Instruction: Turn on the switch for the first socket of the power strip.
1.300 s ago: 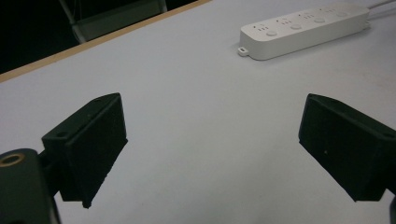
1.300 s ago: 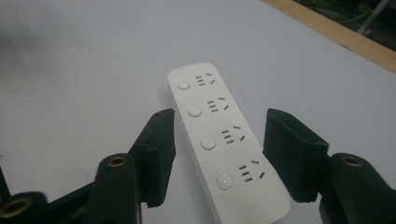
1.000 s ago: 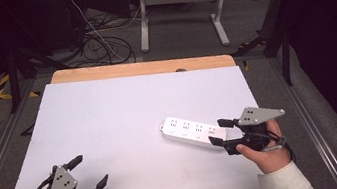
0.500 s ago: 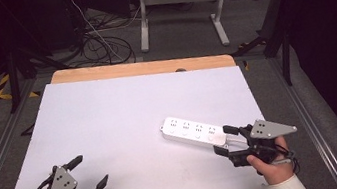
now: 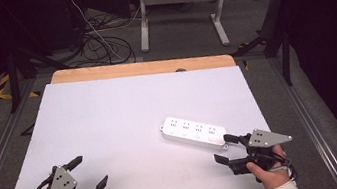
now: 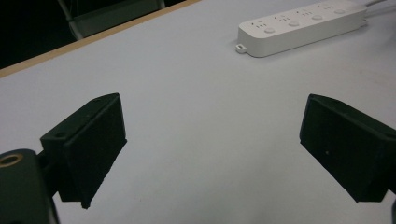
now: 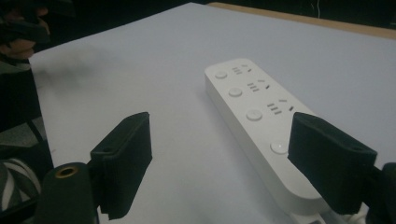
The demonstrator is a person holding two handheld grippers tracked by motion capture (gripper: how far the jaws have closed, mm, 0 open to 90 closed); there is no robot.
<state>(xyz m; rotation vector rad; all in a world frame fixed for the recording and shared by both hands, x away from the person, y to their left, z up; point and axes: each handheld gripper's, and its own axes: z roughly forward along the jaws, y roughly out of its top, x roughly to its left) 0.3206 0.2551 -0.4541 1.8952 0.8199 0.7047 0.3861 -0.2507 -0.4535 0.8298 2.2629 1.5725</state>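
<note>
White power strip [image 5: 194,133]: a long, flat bar with rounded corners, lying flat on the white table top [image 5: 119,117] in its right half, nearer the person's edge than the far edge. In the high view it runs obliquely, its far end pointing toward the table's middle and its near end toward the right gripper [image 5: 220,149]. Its upper face carries a row of socket groups, each paired with a round button; four buttons show in the right gripper view along the strip [image 7: 261,126]. A small loop-like tab projects from the far end, seen in the left gripper view [image 6: 301,25].

Right gripper: held in the person's right hand [image 5: 267,170] at the near right corner, jaws spread wide with nothing between them. One jaw tip lies just beside the strip's near end; in the right gripper view that jaw overlaps the end of the strip, but contact cannot be told.

Left gripper [image 5: 88,172]: held at the near left corner, well apart from the strip, jaws likewise wide apart over bare table.

Surroundings: a wooden strip [image 5: 142,69] borders the table's far edge. Beyond it, cables [image 5: 106,43] lie on the floor beside a light metal stand [image 5: 183,1]. Nothing lies between either gripper and the strip.
</note>
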